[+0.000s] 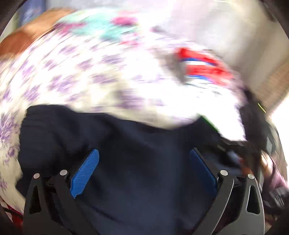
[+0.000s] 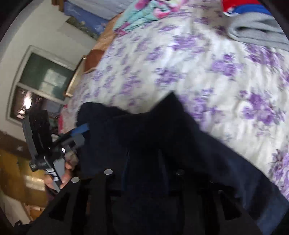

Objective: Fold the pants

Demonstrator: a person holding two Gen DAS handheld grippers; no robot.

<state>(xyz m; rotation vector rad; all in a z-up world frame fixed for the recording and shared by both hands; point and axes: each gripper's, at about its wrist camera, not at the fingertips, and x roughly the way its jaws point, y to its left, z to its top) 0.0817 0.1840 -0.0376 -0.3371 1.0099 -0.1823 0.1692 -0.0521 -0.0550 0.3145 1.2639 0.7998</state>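
Observation:
Dark navy pants [image 1: 140, 162] lie bunched on a bed with a white, purple-flowered cover [image 1: 72, 72]. In the blurred left wrist view my left gripper [image 1: 144, 151] is open, its blue pads [image 1: 86, 171] wide apart over the cloth. In the right wrist view the pants [image 2: 153, 126] drape over my right gripper [image 2: 142, 159] and hide its fingertips. Its arms stand close together, shut on the cloth. At the left of that view a hand [image 2: 66, 173] holds the left gripper [image 2: 79, 133] at the pants' edge.
A folded grey garment [image 2: 256, 32] and a red, white and blue item [image 2: 240, 7] lie at the far right of the bed cover [image 2: 198, 72]. A teal and pink blanket [image 2: 148, 12] is at the head. A wooden bed frame [image 2: 94, 56] and a window [image 2: 41, 81] are on the left.

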